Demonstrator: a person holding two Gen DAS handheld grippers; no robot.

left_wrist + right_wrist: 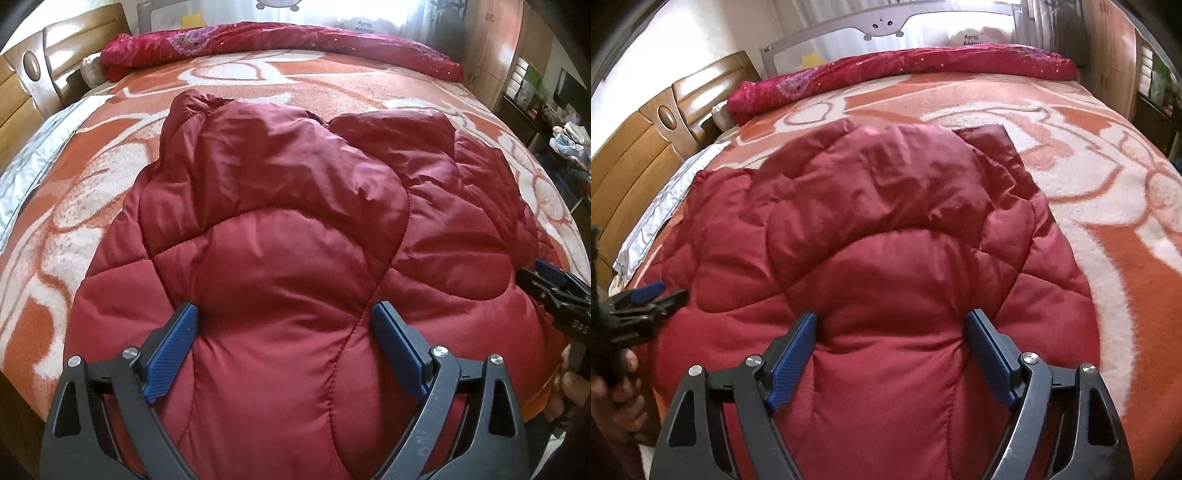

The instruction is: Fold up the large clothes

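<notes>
We see the dark red quilted jacket [280, 229] lying partly folded on the orange-and-white blanket [110, 177], near the bed's front edge. Our left gripper [284, 314] and right gripper [891, 321] each spread wide, blue pads pressing into padding. Only the right view shows a flat dark flap [993, 147] behind the jacket. A crimson quilt [905, 70] lines the far side; the jacket's near hem is cut off.
</notes>
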